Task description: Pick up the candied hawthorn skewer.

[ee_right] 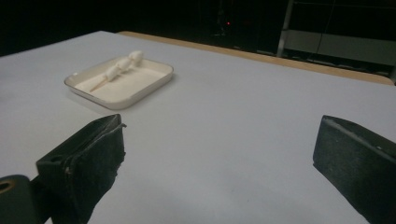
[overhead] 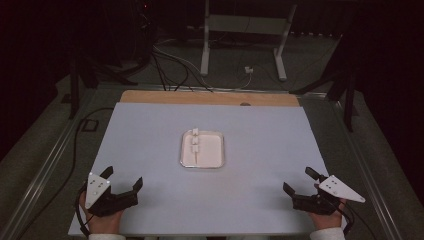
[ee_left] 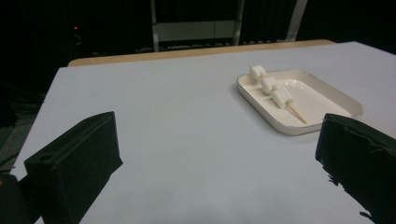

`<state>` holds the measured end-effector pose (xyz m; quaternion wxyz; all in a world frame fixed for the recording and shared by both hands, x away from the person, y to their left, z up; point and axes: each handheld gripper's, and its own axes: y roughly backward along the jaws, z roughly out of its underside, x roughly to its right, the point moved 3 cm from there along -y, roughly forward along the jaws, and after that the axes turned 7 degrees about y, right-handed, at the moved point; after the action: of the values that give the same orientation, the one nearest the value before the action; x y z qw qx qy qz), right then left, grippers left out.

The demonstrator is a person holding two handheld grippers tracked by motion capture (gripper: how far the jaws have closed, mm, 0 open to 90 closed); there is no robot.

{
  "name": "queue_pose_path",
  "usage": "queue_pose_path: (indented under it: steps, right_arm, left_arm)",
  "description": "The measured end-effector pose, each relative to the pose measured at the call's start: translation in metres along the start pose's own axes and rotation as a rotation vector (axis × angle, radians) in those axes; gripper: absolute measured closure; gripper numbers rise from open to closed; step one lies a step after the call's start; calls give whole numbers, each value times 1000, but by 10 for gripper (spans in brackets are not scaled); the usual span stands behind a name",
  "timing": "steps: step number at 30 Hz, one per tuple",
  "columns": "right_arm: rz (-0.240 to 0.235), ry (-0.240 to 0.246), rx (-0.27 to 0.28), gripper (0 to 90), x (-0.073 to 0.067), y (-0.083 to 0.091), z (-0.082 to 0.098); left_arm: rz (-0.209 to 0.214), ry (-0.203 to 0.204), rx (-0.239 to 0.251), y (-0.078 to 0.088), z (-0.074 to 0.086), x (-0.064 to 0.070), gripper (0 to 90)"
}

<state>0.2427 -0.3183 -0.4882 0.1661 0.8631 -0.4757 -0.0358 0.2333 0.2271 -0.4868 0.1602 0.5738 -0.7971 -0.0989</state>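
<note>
A white rectangular tray (overhead: 214, 150) (ee_left: 327, 95) (ee_right: 149, 77) lies mid-table. In it rests a wooden skewer (overhead: 195, 145) (ee_left: 273, 91) (ee_right: 116, 71) threaded with three white marshmallow cubes, one end propped on the tray's far rim. My left gripper (overhead: 123, 181) (ee_left: 219, 154) sits at the front left corner of the table, open, nothing between its jaws. At the front right corner my right gripper (overhead: 299, 181) (ee_right: 219, 154) is open and empty too. Both stand well short of the tray.
A pale grey sheet (overhead: 150, 140) covers the table; a wooden strip (overhead: 210, 98) shows along its far edge. Beyond it are a white metal stand (overhead: 242, 40) and cables (overhead: 170, 65) on the dark floor. Metal rails flank the table.
</note>
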Motion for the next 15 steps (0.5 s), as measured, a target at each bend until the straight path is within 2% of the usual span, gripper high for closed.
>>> queue_pose_path:
  steps: [2,7,9,11,15]
  right_arm:
    - [8,11,-17,21,2,-4,4]
    - [26,-8,-10,21,9,-8,5]
    - [33,-7,-8,21,10,-9,4]
    - [33,-5,-7,21,9,-9,4]
    - [40,3,0,21,6,-10,2]
  left_arm:
    - [-18,-21,-22,-1,1,2,8]
    - [-34,-10,-21,1,0,4,8]
    - [-37,-16,-26,1,0,4,8]
    - [-59,-19,-53,0,-3,5,9]
    - [-66,-9,-47,-1,-11,8,8]
